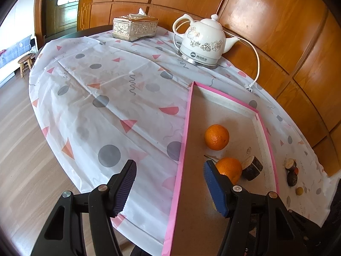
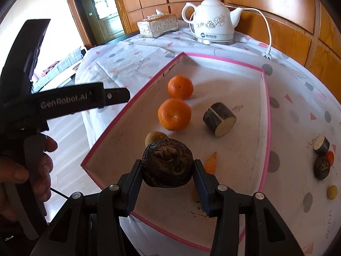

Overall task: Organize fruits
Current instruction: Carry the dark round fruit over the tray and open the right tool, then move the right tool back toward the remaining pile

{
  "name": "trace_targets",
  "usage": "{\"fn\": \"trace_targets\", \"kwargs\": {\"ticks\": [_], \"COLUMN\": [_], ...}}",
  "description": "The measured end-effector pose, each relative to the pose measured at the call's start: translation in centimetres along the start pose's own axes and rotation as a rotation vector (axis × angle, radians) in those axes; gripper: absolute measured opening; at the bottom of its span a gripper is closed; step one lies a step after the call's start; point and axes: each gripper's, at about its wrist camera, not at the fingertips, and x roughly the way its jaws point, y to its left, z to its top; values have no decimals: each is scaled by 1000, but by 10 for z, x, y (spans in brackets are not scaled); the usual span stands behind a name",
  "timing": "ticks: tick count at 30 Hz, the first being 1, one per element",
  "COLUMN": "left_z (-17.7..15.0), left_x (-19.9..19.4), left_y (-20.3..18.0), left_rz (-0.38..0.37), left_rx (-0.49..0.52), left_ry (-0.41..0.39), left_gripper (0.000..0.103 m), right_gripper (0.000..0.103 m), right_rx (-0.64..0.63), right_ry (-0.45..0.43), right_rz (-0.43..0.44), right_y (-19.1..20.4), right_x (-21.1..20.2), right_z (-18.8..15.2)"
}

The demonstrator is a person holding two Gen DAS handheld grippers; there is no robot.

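Water chestnut [image 2: 167, 166], dark and rough, is clamped between the pads of the right gripper [image 2: 168, 176] above the near end of the pink-rimmed box [image 2: 267, 98]. Two oranges [image 2: 174, 114] and a cut dark piece [image 2: 219, 119] are seen inside. The left gripper [image 1: 169, 188] is held half open and empty over the box's left rim.

This is a home, most likely a dining or living room. A round table [image 1: 64, 98] wears a thin cloth printed with grey dots and pink triangles; at its far edge stand a flowered ceramic electric kettle [image 1: 203, 42] with its cord [image 1: 256, 64] and an ornate tissue box [image 1: 135, 28]. Warm wood panelling [image 1: 266, 21] lines the wall, a glazed wooden door [image 2: 102, 10] opens beyond, and a small stool [image 1: 25, 62] sits on the wood-plank floor [image 1: 21, 149].
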Motion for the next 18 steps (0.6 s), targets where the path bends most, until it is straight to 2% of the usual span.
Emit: {"fn": "trace_targets", "kwargs": {"ticks": [9,18], "left_z": [-2,-3], "left_x": [-3,-6], "left_y": [-4,-6], "left_rz": [-6,-14], "left_rx": [10,14], "left_ry": [-6,-6], "left_gripper": [66,66], "right_gripper": [48,48], "right_rx": [30,67], "right_ry": [-1,-80], "right_rz": [-7,-18], "right_y": [-3,-6], "right_x": [-2,-26], "right_z": [-1,4]}}
